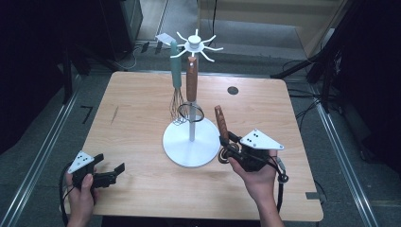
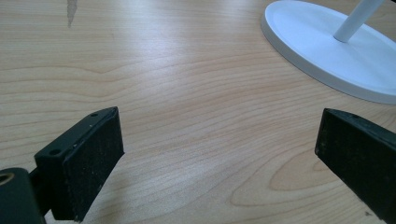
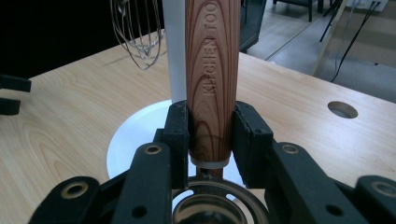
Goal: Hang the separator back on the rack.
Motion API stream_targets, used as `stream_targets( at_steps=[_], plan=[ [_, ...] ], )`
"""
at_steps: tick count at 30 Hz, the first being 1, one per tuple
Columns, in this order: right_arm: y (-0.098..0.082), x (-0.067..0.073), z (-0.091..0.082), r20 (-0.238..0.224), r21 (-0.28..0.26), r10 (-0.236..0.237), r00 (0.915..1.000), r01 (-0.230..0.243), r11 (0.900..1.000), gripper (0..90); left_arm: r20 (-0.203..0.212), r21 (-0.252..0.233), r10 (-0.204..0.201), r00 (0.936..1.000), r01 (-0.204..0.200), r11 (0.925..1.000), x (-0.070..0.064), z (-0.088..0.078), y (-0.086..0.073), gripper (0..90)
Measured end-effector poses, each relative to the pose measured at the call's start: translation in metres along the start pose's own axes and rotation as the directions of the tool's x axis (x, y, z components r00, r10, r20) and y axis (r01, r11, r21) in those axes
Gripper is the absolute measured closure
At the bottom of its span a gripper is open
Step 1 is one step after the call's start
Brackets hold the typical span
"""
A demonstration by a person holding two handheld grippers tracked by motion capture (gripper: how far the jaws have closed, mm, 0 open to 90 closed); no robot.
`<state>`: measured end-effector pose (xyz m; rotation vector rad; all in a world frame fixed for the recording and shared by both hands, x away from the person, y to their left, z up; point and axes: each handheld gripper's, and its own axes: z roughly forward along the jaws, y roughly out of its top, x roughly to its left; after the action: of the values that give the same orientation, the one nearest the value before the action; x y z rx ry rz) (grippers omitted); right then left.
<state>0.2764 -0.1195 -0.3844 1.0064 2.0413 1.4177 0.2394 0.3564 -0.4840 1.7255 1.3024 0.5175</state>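
At the lower right of the high view, the right gripper (image 1: 230, 149) has its jaws clamped on a wooden-handled utensil (image 1: 221, 122), handle pointing up. At lower left, the left gripper (image 1: 113, 171) has its jaws wide apart and empty over the bench (image 1: 137, 113). Farther back, mid-frame, stands the white rack (image 1: 192, 142).

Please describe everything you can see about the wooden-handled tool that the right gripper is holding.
The wooden-handled tool has a round, reddish-brown handle with strong grain and the engraved words "KITCHEN TOO", the rest out of frame. Below the handle sits a pale collar, then a metal part with a round ring; its exact kind cannot be told. The right gripper is shut on the lower end of the handle, one pad on each side. In the high view the handle points up and slightly away from the person, beside the rack's white base, above the table.
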Motion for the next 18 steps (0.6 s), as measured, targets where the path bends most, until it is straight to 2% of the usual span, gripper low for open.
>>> stream_targets(
  at_steps=[6, 18],
  plan=[
    [0.009, 0.001, -0.002, -0.005, -0.04, 0.022, 0.9997, -0.022, 0.999, 70.3, -0.004, 0.003, 0.017, 0.9998, -0.017, 0.9998, -0.002, 0.0, 0.0, 1.6],
    [0.023, 0.003, -0.005, -0.006, -0.084, 0.021, 0.9998, -0.022, 0.996, 70.3, -0.003, 0.004, 0.019, 0.9998, -0.019, 0.9998, -0.002, 0.0, 0.0, 1.6]
  ],
)
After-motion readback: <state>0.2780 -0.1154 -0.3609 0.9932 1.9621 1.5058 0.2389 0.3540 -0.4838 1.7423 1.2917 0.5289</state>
